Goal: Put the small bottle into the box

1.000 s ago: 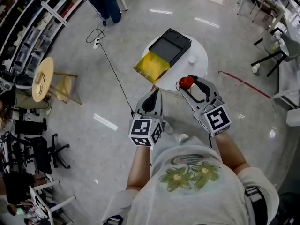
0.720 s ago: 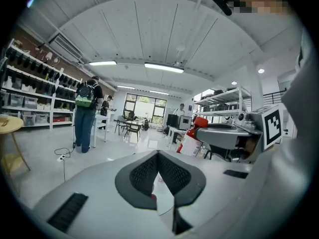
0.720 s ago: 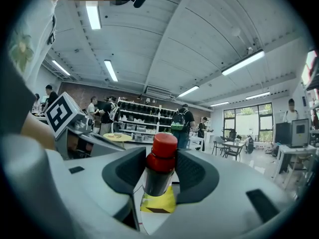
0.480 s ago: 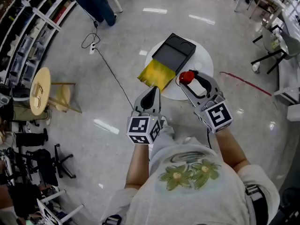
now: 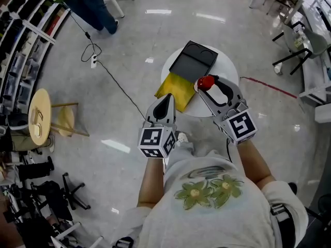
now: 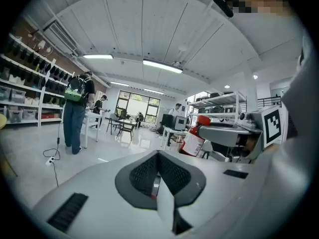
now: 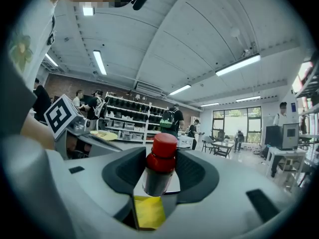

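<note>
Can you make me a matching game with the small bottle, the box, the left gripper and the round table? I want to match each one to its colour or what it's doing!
Things:
1. small bottle
2. box
3. left gripper
4. round table

Descriptions:
A. white, with the box on top
B. black, lying on the table
C. jaws together, holding nothing
D. red cap, gripped by the right gripper

Pairs: 1-D, 2-B, 3-C, 4-A

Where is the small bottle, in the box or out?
Out. The small bottle sits clamped in the right tool, short of the box.
</note>
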### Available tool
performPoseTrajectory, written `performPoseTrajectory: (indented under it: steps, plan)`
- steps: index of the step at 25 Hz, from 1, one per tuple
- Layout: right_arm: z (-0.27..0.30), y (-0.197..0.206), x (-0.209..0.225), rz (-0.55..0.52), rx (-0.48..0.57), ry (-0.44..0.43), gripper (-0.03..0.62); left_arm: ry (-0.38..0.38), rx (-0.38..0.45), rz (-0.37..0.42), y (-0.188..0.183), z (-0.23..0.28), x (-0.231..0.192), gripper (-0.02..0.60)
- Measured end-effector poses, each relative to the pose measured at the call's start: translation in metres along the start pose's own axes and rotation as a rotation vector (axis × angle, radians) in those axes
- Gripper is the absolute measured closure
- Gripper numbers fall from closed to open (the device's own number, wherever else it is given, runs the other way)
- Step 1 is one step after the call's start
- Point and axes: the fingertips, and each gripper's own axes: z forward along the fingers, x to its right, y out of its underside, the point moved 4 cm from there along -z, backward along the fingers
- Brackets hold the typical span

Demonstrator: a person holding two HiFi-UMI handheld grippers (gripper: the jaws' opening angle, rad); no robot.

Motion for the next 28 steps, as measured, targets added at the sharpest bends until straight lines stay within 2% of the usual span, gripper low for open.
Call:
performPoseTrajectory:
  steps: [7, 13, 18, 22, 28]
  plan:
    - [0.036, 0.009, -0.005, 0.014, -0.044, 0.050, 0.407, 0.049, -0.013, 0.005, -0.009, 0.015, -0.040, 0.580]
    - [0.055, 0.029, -0.018, 0.028, -0.089, 0.088, 0.407, 0.080, -0.035, 0.008, -0.001, 0.015, -0.067, 0.580]
    - [0.066, 0.041, -0.028, 0.037, -0.127, 0.083, 0.407, 0.123, -0.051, -0.040, 0.005, 0.011, -0.078, 0.581]
    - [0.072, 0.046, -0.026, 0.043, -0.151, 0.075, 0.407, 0.123, -0.068, -0.043, 0.006, 0.014, -0.082, 0.581]
    - [0.089, 0.064, -0.027, 0.060, -0.190, 0.067, 0.407, 0.124, -0.140, -0.045, 0.020, 0.019, -0.095, 0.581]
